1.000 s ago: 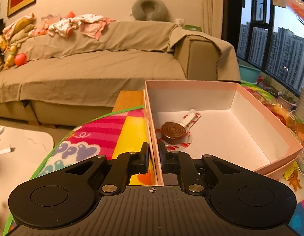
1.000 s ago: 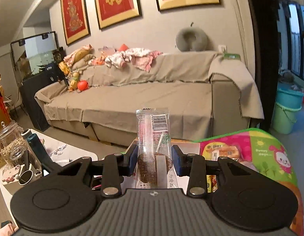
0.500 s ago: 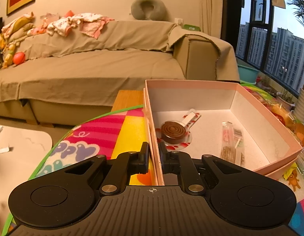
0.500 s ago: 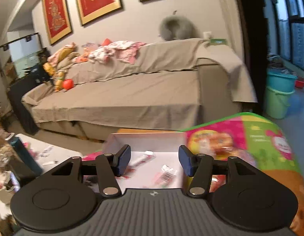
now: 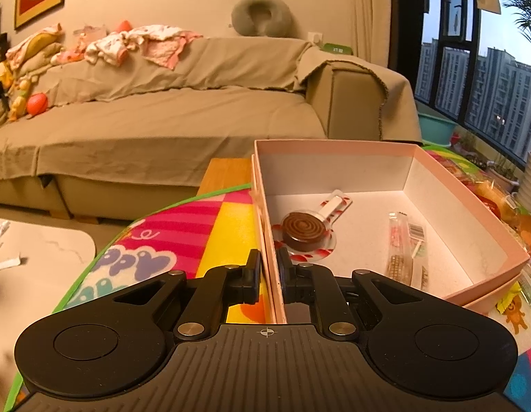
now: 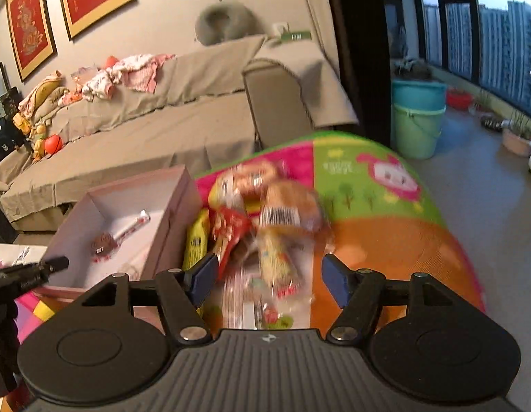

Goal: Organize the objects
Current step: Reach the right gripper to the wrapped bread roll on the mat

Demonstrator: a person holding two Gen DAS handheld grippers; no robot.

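A pink box [image 5: 468,202] with a white inside stands on a colourful mat [image 5: 183,237]. My left gripper [image 5: 269,276] is shut on the box's near left wall. Inside lie a brown spiral lollipop [image 5: 304,230] and a clear snack packet [image 5: 404,250]. In the right wrist view the box [image 6: 178,202] is at left, with the lollipop [image 6: 104,242] in it. My right gripper [image 6: 270,279] is open and empty above a blurred pile of wrapped snacks [image 6: 265,226] to the right of the box.
A beige covered sofa [image 5: 162,116] runs behind the mat, with clothes and toys on it. A white low table [image 5: 32,267] is at left. Green and blue buckets [image 6: 416,113] stand by the window. Part of the left gripper [image 6: 25,278] shows at the left edge of the right wrist view.
My right gripper opened and let go of the clear snack packet, which now lies in the box. It then swung right over the snack pile. My left gripper stayed shut on the box wall.
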